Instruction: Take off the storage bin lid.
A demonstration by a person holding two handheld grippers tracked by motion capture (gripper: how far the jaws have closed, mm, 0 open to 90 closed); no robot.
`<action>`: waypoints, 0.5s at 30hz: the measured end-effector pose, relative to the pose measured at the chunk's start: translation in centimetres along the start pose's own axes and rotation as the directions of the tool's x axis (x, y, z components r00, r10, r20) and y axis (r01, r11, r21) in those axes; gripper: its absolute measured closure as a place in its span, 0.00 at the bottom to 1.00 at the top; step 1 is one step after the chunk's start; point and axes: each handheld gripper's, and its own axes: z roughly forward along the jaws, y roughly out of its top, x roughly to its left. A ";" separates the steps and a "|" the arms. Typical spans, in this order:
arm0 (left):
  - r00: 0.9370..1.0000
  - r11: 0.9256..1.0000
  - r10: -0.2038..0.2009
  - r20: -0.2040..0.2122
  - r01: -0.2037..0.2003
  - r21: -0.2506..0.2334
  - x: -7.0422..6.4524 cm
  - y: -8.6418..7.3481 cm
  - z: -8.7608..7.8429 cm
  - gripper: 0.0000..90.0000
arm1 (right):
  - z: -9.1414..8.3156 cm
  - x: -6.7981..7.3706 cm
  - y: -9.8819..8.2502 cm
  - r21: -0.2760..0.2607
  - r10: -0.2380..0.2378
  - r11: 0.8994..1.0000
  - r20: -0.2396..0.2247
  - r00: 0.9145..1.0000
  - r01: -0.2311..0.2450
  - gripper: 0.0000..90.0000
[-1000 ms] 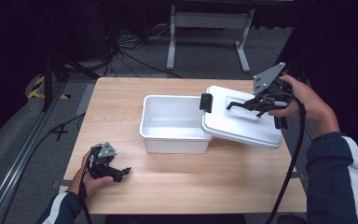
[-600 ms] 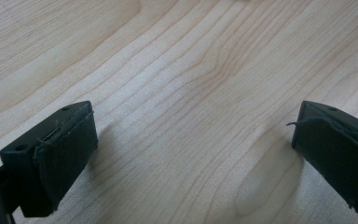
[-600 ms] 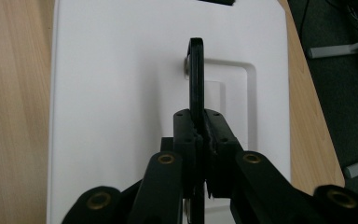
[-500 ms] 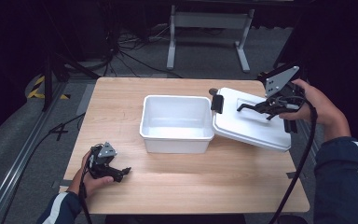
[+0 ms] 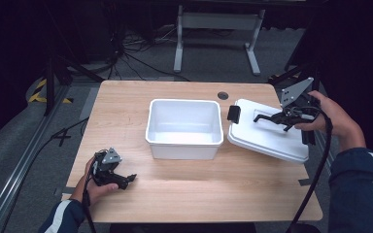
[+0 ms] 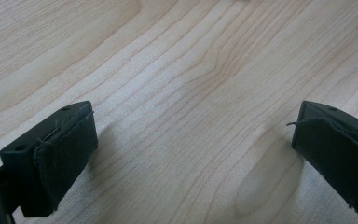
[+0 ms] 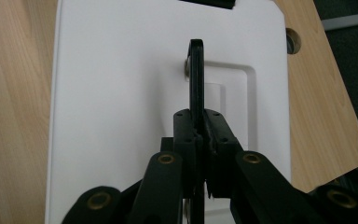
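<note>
A white lid (image 5: 267, 136) lies tilted at the table's (image 5: 189, 194) right side, beside an open white box (image 5: 184, 127). The right gripper (image 7: 199, 135) has its fingers clamped on the lid's black handle (image 7: 196, 79). The left gripper (image 5: 110, 172) rests with fingers wide. Lowering the lid level would settle it gently. No writing is readable.

We are in what looks like a lab or recording studio, not a home. A plain wooden table (image 5: 184, 194) stands alone on grey carpet (image 5: 19, 160), surrounded by darkness. Black cables (image 5: 126, 53) lie tangled on the floor behind it, near a grey metal stand (image 5: 216, 22). Yellow-and-black hazard tape (image 5: 41, 92) marks the floor at the left.
</note>
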 end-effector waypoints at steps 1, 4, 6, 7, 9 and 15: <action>1.000 1.000 0.000 0.000 0.000 0.000 0.0 0.0 0.0 0.01 | 0.3 0.0 -0.2 0.000 0.006 1.000 -0.002 1.000 -0.006 0.94; 1.000 1.000 -0.001 0.000 0.001 0.000 0.0 0.0 0.0 0.01 | 1.4 -0.2 -0.5 0.015 0.018 1.000 -0.007 1.000 -0.018 0.94; 1.000 1.000 -0.001 0.000 0.001 0.000 0.0 0.0 0.0 0.01 | 2.1 -0.3 -0.7 0.024 0.027 0.999 -0.013 1.000 -0.027 0.94; 1.000 1.000 -0.001 0.000 0.001 -0.001 0.0 0.0 0.0 0.01 | 2.5 -0.3 -0.9 0.031 0.035 0.999 -0.017 0.999 -0.034 0.94; 1.000 1.000 0.002 -0.002 -0.002 -0.002 0.0 0.0 0.0 0.01 | 3.1 -0.4 -1.0 0.041 0.041 0.998 -0.023 0.999 -0.040 0.94; 1.000 1.000 0.000 -0.001 0.000 -0.001 0.0 0.0 0.0 0.01 | 5.2 -0.5 -1.2 0.052 0.053 0.997 -0.053 0.997 -0.050 0.94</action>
